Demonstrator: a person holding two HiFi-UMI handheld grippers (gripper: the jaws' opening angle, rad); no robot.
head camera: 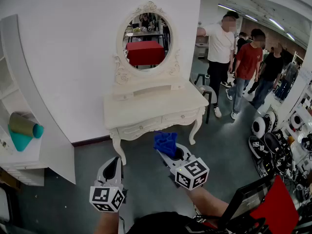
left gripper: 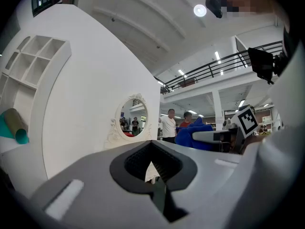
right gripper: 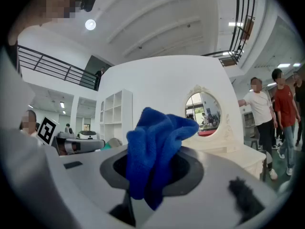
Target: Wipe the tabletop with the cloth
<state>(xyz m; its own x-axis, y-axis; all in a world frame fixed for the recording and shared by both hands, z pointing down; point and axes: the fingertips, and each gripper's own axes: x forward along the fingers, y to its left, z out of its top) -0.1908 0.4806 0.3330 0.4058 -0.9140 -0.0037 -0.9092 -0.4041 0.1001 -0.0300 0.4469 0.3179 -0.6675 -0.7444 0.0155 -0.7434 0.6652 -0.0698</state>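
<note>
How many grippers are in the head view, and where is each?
2. The left gripper is at the bottom left, shut and empty. The right gripper is right of it, nearer the table, shut on the cloth. None seems hidden.

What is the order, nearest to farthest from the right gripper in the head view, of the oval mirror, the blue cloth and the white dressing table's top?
1. Blue cloth: held by the right gripper itself.
2. Dressing table's top: ahead, beyond the cloth.
3. Oval mirror: upright at the table's back, against the wall.
</note>
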